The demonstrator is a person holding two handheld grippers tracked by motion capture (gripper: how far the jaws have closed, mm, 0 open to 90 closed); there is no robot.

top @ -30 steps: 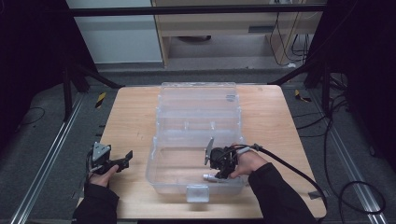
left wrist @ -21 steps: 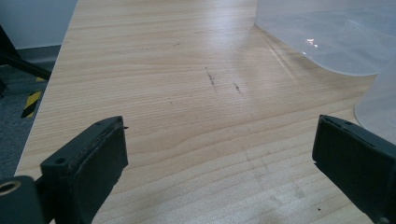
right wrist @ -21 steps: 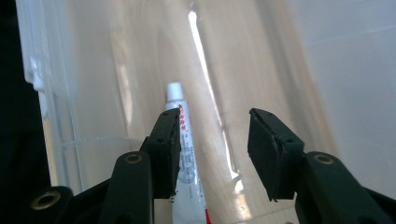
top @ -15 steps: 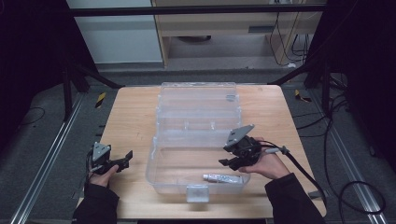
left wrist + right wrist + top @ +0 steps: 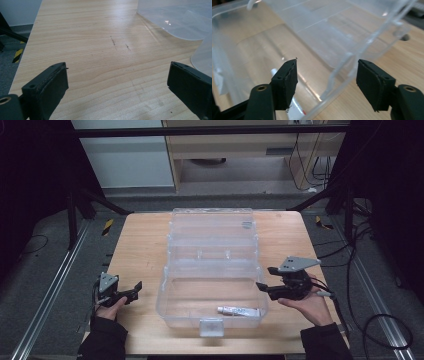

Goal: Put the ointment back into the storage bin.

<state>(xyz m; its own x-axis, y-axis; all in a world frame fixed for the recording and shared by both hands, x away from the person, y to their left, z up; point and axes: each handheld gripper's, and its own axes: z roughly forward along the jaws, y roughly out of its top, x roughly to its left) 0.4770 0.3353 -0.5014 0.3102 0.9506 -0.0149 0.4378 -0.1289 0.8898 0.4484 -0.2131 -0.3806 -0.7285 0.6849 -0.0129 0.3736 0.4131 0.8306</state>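
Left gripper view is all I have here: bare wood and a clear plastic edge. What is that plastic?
Observer: An open clear plastic box, lid folded back, in the middle of the table.
Operator: Anything in it?
Observer: A small white tube lies by its front wall.
Operator: And the other hand?
Observer: The right gripper is beside the box's right wall; its fingers have just been opening, with nothing between them.

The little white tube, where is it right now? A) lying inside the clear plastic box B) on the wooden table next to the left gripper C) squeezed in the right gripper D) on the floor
A: in the high view the white tube lies on the bottom of the clear plastic box, near its front wall, while the right gripper is open beside the box with nothing between its jaws.
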